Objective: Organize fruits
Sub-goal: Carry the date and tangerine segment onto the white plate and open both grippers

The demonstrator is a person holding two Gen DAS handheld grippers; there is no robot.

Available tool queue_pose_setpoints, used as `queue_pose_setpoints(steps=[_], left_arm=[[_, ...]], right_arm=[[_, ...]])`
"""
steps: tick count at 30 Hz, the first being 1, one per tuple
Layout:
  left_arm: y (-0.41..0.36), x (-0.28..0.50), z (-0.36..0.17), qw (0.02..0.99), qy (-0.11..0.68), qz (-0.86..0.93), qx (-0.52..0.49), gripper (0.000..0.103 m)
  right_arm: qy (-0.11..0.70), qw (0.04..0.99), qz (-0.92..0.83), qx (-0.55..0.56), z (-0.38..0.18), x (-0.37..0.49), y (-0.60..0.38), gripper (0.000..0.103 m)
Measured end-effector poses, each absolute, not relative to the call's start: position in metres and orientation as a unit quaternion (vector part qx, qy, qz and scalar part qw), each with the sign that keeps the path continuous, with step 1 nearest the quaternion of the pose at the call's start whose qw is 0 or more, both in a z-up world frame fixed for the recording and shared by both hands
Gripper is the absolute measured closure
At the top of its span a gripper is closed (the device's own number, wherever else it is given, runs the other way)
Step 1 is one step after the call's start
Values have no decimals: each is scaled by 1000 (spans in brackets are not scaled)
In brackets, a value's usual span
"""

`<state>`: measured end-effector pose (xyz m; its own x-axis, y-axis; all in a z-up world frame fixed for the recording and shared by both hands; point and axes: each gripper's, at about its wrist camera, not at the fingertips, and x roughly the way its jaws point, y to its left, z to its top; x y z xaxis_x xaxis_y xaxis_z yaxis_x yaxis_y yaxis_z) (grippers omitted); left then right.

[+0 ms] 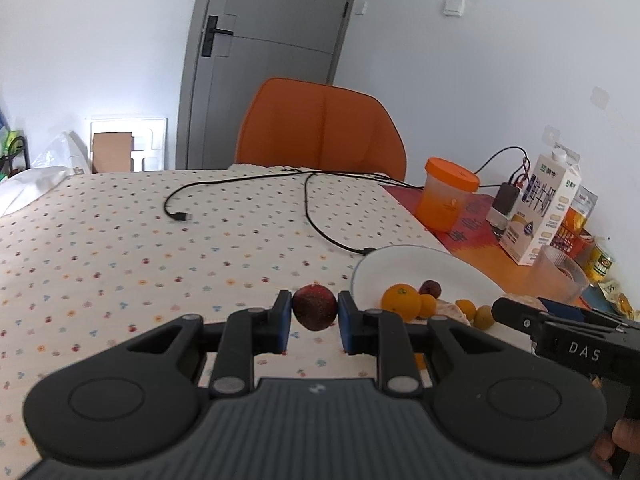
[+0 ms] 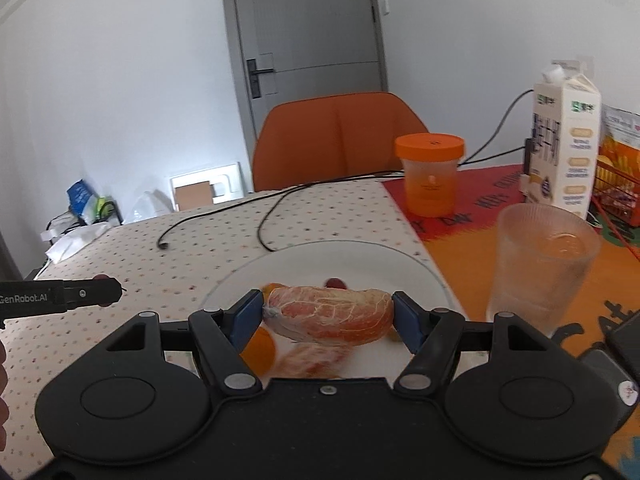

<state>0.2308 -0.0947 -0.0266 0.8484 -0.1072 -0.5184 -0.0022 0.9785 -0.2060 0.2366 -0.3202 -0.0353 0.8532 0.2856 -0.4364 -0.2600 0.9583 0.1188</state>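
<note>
My left gripper (image 1: 314, 312) is shut on a dark red plum (image 1: 314, 307) and holds it above the dotted tablecloth, just left of the white plate (image 1: 400, 260). On the plate lie an orange (image 1: 401, 301), a small dark red fruit (image 1: 430, 288) and small yellow-orange fruits (image 1: 466, 307). My right gripper (image 2: 328, 316) is shut on a peeled pomelo segment (image 2: 330, 314), pink with white pith, held over the plate (image 2: 340, 256). Under it, blurred, are an orange (image 2: 262, 350) and another peeled piece (image 2: 308, 364).
A frosted glass (image 2: 540, 264) stands right of the plate. Behind are an orange-lidded jar (image 2: 430, 174), a milk carton (image 2: 564, 140) and snack packs. Black cables (image 1: 312, 208) cross the tablecloth. An orange chair (image 1: 320, 128) stands at the far edge.
</note>
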Motion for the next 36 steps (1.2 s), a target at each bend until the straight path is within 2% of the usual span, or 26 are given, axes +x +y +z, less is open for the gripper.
queue_pose_setpoints(steps=[15,17,19,21,31,36], left_arm=[[-131,265,-35,954,287,-51,-74,80],[-136,272,-36,953,290,-54,-72,80],[-141,278,-38,952,292,-57,-68,80],[-146,282,-39,952,294,-61,-66,80],[-145,285,-39,947,306,-62,-77,75],[-132,275,-35,947,304,-50,-89,68]], right_arm=[[236,964,117,41,-51,253,-349,35],[239,963,118,38,-53,256,-350,31],[235,964,117,37,-52,256,-351,20],[226,966,116,41,-50,254,-354,16],[224,965,120,70,-49,248,-369,16],[228,962,131,70,-49,245,-360,16]])
